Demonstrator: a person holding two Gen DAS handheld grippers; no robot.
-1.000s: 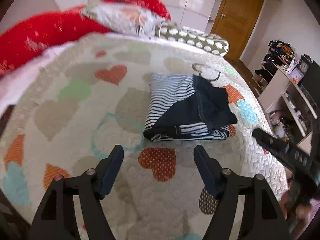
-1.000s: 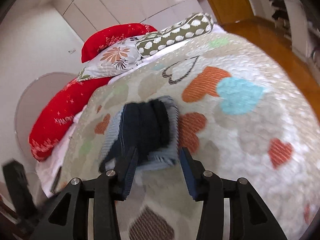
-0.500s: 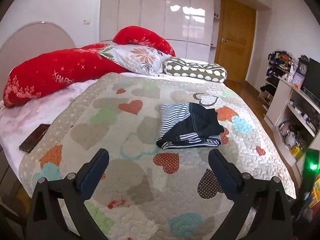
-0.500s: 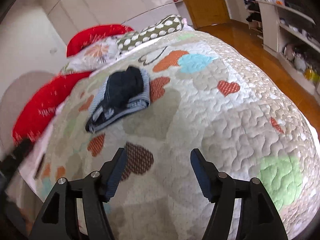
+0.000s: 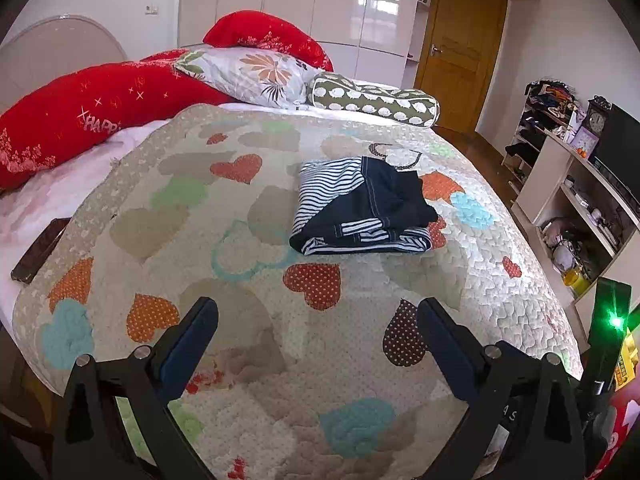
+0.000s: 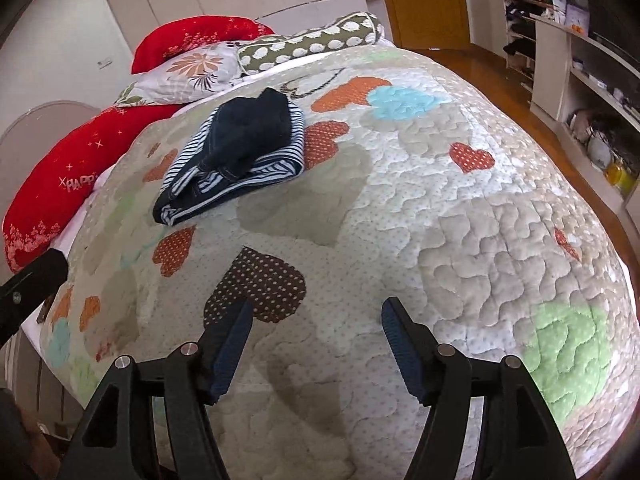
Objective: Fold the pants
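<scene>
1. I see the folded pants (image 5: 362, 208) lying as a compact bundle on the quilted bedspread (image 5: 248, 360), ahead of both tools and well apart from them.
2. My left hand-held gripper (image 5: 318, 320) has its jaws spread wide, holding nothing; the bundle lies ahead, slightly right of its centreline.
3. My right hand-held gripper (image 6: 316, 322) is also spread and holding nothing; the pants (image 6: 236, 156) lie ahead-left.
4. The bundle's long axis runs across the left view.
5. I judge neither arm clearly nearer; folding looks finished.
</scene>
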